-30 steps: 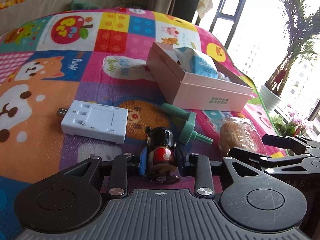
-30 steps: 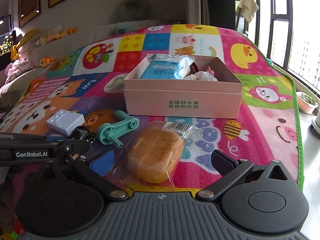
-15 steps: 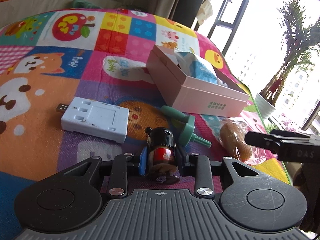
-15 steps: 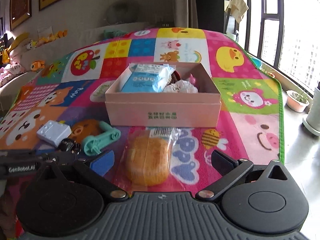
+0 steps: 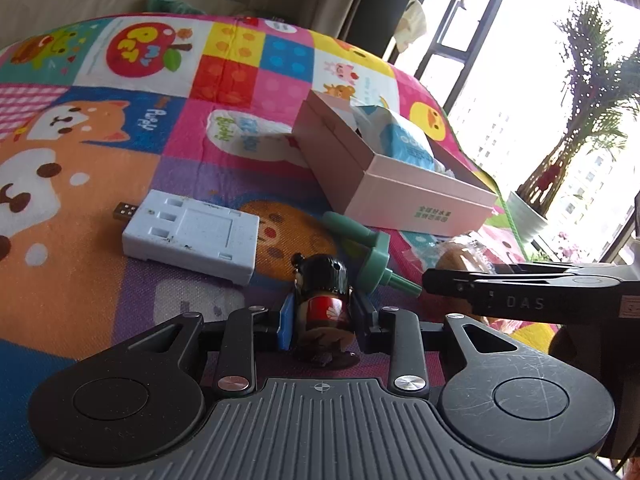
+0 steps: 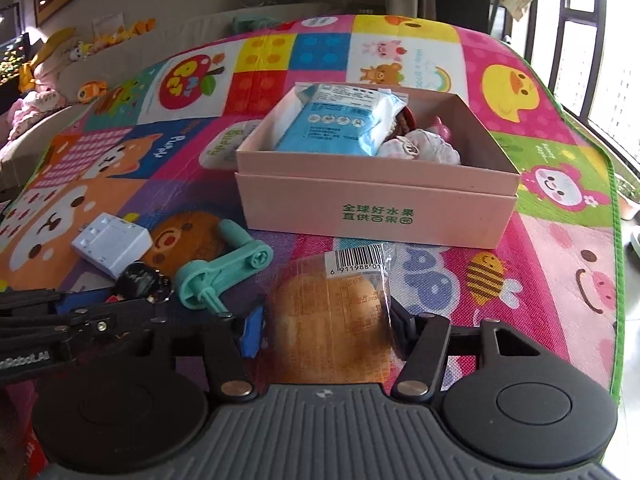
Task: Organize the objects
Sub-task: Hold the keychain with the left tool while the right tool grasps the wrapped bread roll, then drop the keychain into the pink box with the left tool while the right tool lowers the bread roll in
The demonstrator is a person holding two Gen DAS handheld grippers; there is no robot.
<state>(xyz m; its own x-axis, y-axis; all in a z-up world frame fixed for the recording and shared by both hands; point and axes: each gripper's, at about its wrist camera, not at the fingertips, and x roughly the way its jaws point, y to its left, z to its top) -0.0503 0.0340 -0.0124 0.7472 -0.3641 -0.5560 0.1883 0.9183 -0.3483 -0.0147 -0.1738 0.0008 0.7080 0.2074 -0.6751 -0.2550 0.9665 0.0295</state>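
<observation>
My left gripper is shut on a small doll with a black head and red body, standing on the play mat. My right gripper is closing on a bagged bread bun; its pads meet the wrapper on both sides. The bun lies on the mat just in front of the pink box, which is open and holds a blue packet and wrapped items. In the left wrist view the right gripper's fingers reach in from the right over the bun.
A teal crank handle and a white plug adapter lie on the mat left of the bun, between both grippers. The mat's right edge drops to the floor by a window with potted plants.
The right gripper slid forward until the bun sat between its fingers, then closed from wide open onto the wrapper. The left gripper and doll stayed put.
</observation>
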